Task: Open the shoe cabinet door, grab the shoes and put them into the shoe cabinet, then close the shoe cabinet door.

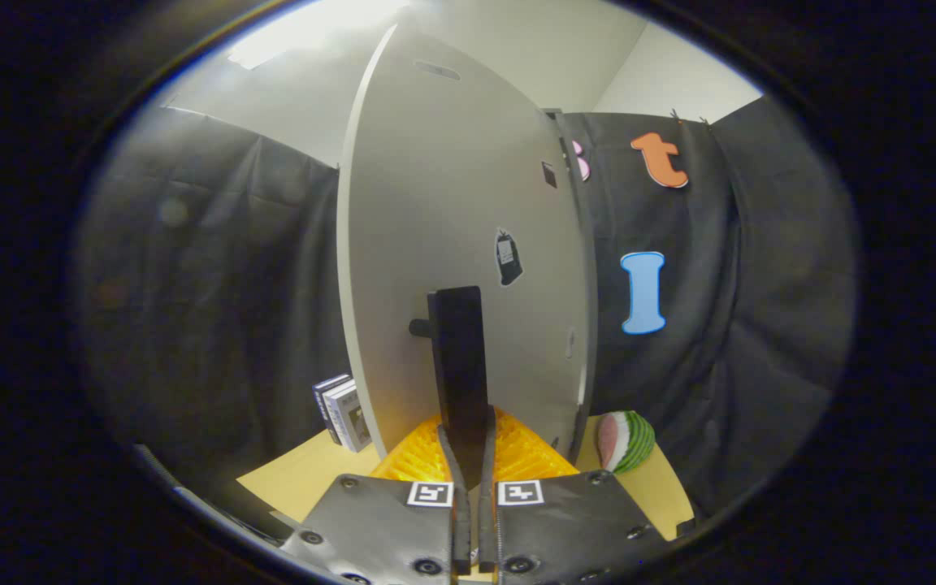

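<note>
Pinching a dark upright handle [458, 357], the gripper [468, 455] has its two fingers [450, 455] nearly pressed together on the handle's lower end. The handle stands out from the pale grey shoe cabinet door [452, 219] directly ahead of the fingers; its long axis runs vertically, in line with the narrow gap between them. The door panel rises tall beyond the fingers and appears swung partly open, seen at an angle, with its near edge on the left and its hinged side on the right. By my judgement the door's swing depends on this grip holding.

Below the fingers lies an orange ribbed mat [517, 455] on the tan table [305, 479]. A watermelon-slice toy [626, 440] sits right of the door; small boxes [344, 411] stand to its left.

The cabinet's interior is hidden behind the door.
</note>
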Action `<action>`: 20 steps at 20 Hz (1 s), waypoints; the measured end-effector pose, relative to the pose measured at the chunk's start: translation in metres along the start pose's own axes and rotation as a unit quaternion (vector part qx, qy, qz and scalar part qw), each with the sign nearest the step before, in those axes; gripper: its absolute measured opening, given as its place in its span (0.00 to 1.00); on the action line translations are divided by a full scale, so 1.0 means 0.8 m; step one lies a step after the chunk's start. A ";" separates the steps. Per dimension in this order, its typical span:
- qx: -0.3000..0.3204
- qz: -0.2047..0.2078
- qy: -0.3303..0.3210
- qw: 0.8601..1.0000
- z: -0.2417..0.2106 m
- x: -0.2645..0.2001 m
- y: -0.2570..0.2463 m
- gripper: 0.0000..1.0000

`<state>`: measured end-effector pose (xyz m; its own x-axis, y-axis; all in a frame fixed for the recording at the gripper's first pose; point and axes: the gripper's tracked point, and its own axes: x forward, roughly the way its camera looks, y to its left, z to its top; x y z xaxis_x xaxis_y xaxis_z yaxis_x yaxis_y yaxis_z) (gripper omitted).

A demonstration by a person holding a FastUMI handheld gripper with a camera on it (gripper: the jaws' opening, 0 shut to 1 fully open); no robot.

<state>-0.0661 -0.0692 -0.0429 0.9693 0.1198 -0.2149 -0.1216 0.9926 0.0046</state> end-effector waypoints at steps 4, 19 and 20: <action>0.001 -0.021 0.003 1.000 0.002 -0.010 -0.025 0.05; 0.032 -0.037 0.003 0.999 0.007 -0.027 -0.091 0.04; 0.033 -0.041 0.002 0.999 0.008 -0.027 -0.098 0.04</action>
<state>-0.0763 -0.1494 -0.0328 0.9747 0.0372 -0.2202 -0.0266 0.9983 0.0513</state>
